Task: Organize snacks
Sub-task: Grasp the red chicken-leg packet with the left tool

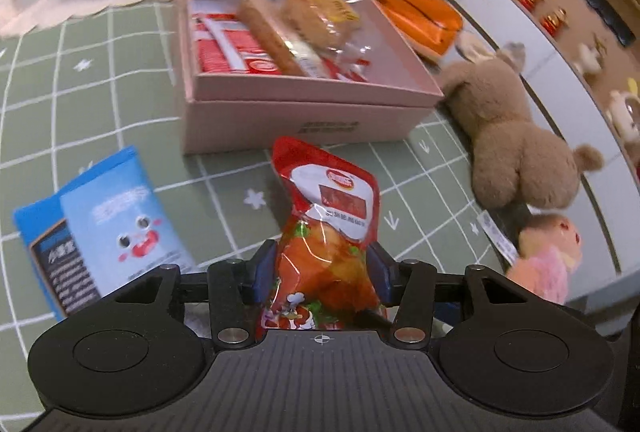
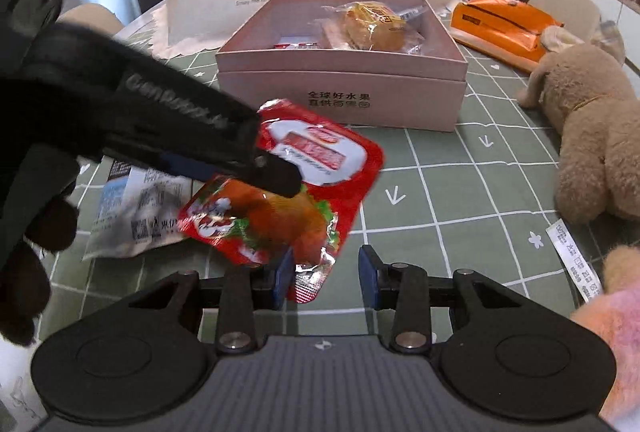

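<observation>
The red snack packet (image 1: 326, 232) is pinched around its middle by the left gripper (image 1: 320, 272), held above the green checked tablecloth (image 1: 100, 103) just in front of the pink box (image 1: 304, 111). Its long axis runs away from the gripper, its white-labelled end pointing toward the box. The right gripper (image 2: 326, 274) has its jaws spread, with only the packet's crinkled near corner lying between them, untouched.

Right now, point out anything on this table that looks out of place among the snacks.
Two plush toys lie along the table's right edge: a brown plush dog sprawled beside the pink box, and a pink plush nearer the grippers. They are not snacks.
</observation>
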